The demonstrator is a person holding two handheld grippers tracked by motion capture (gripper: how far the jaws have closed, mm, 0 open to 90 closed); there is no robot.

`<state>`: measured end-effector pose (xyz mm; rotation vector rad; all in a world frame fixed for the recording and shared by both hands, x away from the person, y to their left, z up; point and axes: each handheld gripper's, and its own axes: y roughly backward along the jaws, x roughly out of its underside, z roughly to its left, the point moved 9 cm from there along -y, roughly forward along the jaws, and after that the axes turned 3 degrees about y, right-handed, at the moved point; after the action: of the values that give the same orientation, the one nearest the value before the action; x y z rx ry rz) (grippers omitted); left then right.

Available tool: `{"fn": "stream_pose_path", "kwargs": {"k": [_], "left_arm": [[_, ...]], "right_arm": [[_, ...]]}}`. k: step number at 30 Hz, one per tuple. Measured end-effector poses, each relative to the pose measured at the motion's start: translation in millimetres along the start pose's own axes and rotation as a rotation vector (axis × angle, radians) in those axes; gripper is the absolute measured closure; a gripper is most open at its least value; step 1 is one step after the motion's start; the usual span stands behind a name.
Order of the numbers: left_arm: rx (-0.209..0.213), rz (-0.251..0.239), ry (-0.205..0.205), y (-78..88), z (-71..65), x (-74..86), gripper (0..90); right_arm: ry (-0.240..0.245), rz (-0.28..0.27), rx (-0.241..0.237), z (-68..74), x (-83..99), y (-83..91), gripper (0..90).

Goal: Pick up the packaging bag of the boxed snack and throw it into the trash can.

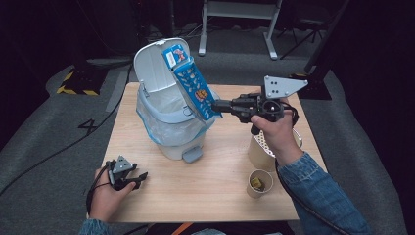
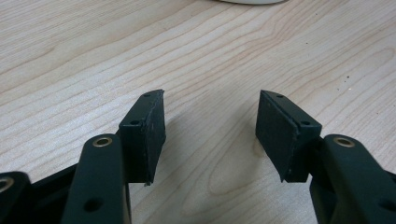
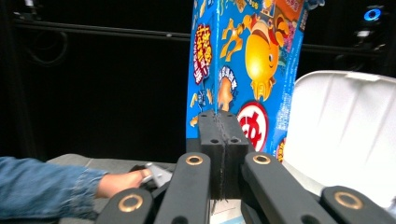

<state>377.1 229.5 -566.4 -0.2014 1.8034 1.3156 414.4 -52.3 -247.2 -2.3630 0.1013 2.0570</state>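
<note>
You are holding the blue box over the open bin, right gripper clenched on its edge; next, unclamp to drop it in. Left gripper is resting released.

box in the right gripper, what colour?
Bright blue box with orange cartoon figures and red-and-white print; clearest in the right gripper view.
</note>
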Motion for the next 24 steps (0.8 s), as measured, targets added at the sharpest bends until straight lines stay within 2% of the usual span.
{"fn": "stream_pose_path", "kwargs": {"k": [1,3,9,15,24], "left_arm": [[0.0,0.0,0.0,0.0,0.0,0.0,43.4],[-0.006,-0.002,0.002,0.1,0.8,-0.2,44.3],[-0.007,-0.001,0.004,0.1,0.4,0.0,44.5],[-0.006,-0.002,0.005,-0.1,0.1,-0.1,44.5],[-0.004,-0.001,0.007,-0.1,0.1,-0.1,44.6]], "right_arm": [[0.0,0.0,0.0,0.0,0.0,0.0,90.0],[0.006,-0.008,0.025,-11.2,-7.1,-3.7,90.0],[0.014,-0.018,0.061,-30.3,-12.0,-17.0,90.0],[0.011,-0.035,0.134,-52.2,-11.9,-27.1,90.0],[0.042,-0.002,0.235,-70.2,-5.0,-40.4,90.0]]}}
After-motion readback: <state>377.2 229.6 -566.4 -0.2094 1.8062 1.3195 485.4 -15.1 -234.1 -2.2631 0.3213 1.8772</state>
